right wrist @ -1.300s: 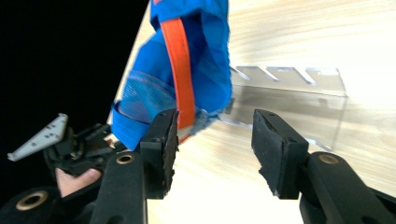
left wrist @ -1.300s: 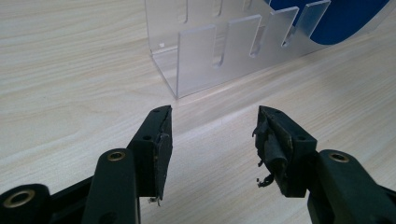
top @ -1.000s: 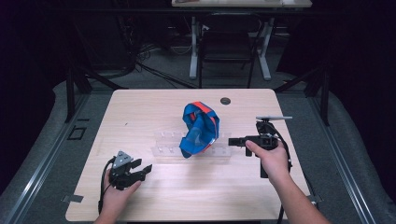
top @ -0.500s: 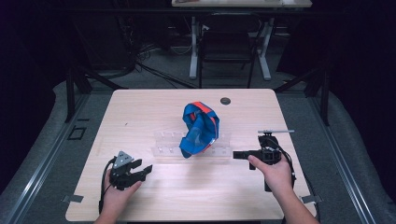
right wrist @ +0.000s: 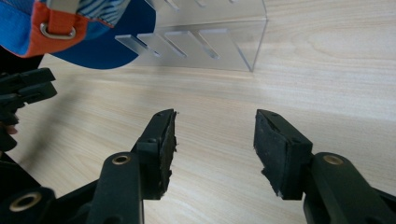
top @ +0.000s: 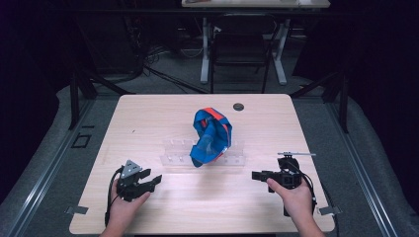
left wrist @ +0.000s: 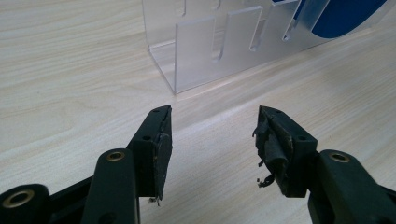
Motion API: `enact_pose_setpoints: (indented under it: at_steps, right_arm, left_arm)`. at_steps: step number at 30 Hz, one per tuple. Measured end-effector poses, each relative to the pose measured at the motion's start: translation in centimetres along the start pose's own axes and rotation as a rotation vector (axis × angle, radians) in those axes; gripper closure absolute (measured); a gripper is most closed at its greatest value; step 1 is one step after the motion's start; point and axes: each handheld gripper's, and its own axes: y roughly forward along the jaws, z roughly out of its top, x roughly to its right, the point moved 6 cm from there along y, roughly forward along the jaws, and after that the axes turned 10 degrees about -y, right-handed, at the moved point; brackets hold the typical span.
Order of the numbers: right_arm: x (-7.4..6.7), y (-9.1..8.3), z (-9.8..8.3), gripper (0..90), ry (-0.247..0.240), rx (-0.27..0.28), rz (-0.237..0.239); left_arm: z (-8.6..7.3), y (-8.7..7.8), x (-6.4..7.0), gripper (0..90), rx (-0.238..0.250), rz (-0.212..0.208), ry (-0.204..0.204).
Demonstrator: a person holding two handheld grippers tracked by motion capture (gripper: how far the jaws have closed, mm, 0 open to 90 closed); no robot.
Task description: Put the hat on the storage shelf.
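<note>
No text, label, brand or number can be read anywhere; the blue cap point(top: 211, 134), the clear rack point(top: 174, 153) and the table point(top: 148, 118) seem bare of print, though the high view is coarse

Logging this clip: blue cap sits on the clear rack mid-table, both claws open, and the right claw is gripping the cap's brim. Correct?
Not quite. The right claw is open and holds nothing, well short of the blue cap on the clear rack; the right gripper view shows bare table between its jaws. The left claw is open too.
</note>
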Motion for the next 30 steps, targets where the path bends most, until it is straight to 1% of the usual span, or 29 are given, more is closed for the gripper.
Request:
enact_pose_setpoints:
  at_steps: [3,4,5,8,9,10,11,12,14,19,20,26,27,29,30]
  right_arm:
    - [0.0,0.0,-0.5,48.2,-0.008,0.003,-0.010]
    - [0.0,0.1,-0.8,48.1,-0.007,0.016,-0.010]
    - [0.0,0.1,-0.8,48.1,-0.007,0.016,-0.010]
    - [0.0,0.4,-1.5,48.0,0.006,0.029,-0.011]
    - [0.0,0.4,-1.5,48.0,0.006,0.029,-0.011]
    - [0.2,0.5,-1.9,48.0,-0.004,0.027,-0.009]
    - [0.2,0.5,-1.9,48.0,-0.004,0.027,-0.009]
    - [0.3,0.5,-2.2,48.1,-0.013,0.032,-0.016]
    - [0.3,0.6,-2.4,48.2,-0.014,0.047,-0.022]
    - [0.4,0.6,-3.0,48.4,-0.018,0.062,-0.028]
    - [0.5,0.6,-3.2,48.4,-0.031,0.069,-0.036]
    - [1.0,0.4,-3.6,48.1,-0.039,0.090,-0.059]
    - [1.1,0.4,-3.8,48.0,-0.039,0.094,-0.063]
    - [1.3,0.5,-4.0,47.7,-0.031,0.093,-0.056]
    - [1.5,0.6,-4.3,47.1,-0.036,0.087,-0.050]
  left_arm:
    - [0.0,0.0,0.0,46.3,-0.001,0.000,0.000]
    - [0.0,0.0,0.0,46.3,-0.001,-0.001,0.002]
    - [0.0,0.0,0.0,46.3,-0.001,-0.001,0.002]
    - [0.0,0.0,0.1,46.3,-0.004,-0.001,0.007]
    - [0.0,0.0,0.1,46.2,-0.004,-0.001,0.007]
    - [0.0,0.0,0.1,46.2,-0.004,0.000,0.008]
    - [0.0,0.0,0.1,46.2,-0.004,0.000,0.008]
    - [0.0,0.0,0.1,46.2,-0.002,0.000,0.008]
    - [0.0,0.0,0.2,46.2,0.002,-0.004,0.012]
    - [0.0,0.1,0.4,46.3,0.001,-0.004,0.016]
    - [0.0,0.1,0.4,46.4,-0.003,-0.007,0.018]
    - [0.0,0.0,0.3,46.7,0.007,-0.007,0.017]
    - [0.1,0.0,0.4,46.7,0.017,-0.009,0.016]
    - [0.1,0.1,0.6,47.2,0.025,-0.019,0.020]
    - [0.2,0.1,0.8,48.8,0.025,-0.024,0.029]
